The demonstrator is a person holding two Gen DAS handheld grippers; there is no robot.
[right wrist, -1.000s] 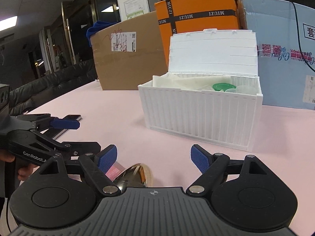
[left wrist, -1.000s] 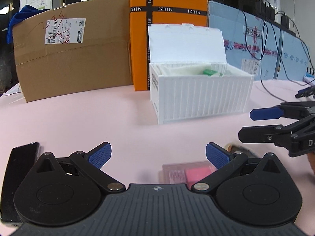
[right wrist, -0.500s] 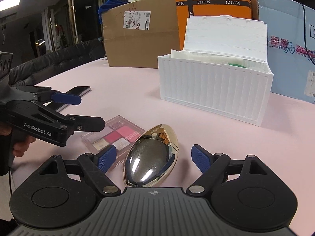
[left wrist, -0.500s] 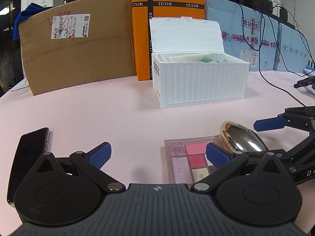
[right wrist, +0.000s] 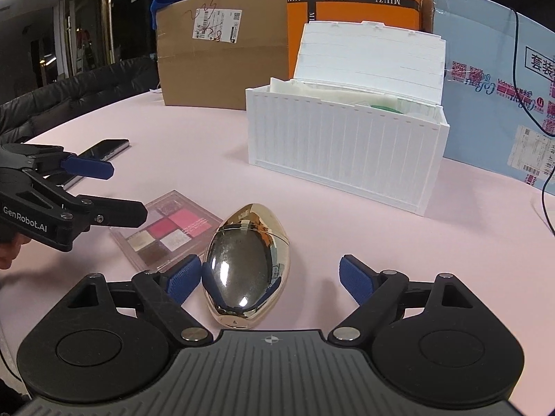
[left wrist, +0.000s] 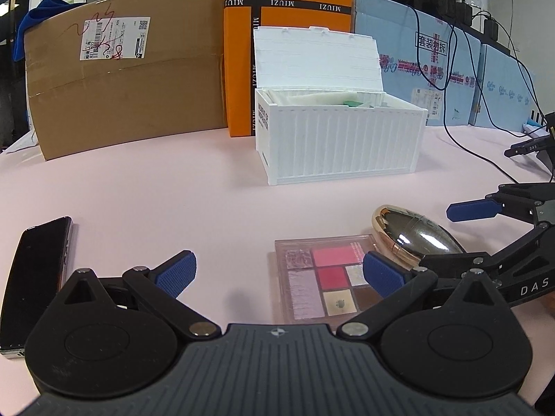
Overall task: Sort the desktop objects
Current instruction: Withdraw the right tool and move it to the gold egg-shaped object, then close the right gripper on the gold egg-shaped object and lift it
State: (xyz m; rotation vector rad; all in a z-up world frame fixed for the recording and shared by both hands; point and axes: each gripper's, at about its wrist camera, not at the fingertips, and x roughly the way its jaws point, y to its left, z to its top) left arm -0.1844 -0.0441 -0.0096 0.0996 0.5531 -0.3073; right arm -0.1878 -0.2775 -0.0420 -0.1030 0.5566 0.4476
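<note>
Spreading its jaws wide, the right gripper (right wrist: 270, 279) is straddling a gold egg-shaped case (right wrist: 248, 267) lying on the pink table (right wrist: 381, 239). To its left, the left gripper (left wrist: 277, 270), also agape, is hovering over an eyeshadow palette (left wrist: 326, 277); an open white box (right wrist: 347, 152) is sitting ahead.

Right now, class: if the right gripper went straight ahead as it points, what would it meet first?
The right gripper, fingers open, would probably meet the shiny gold egg-shaped case lying on the table between them; the white container box stands further on.
</note>
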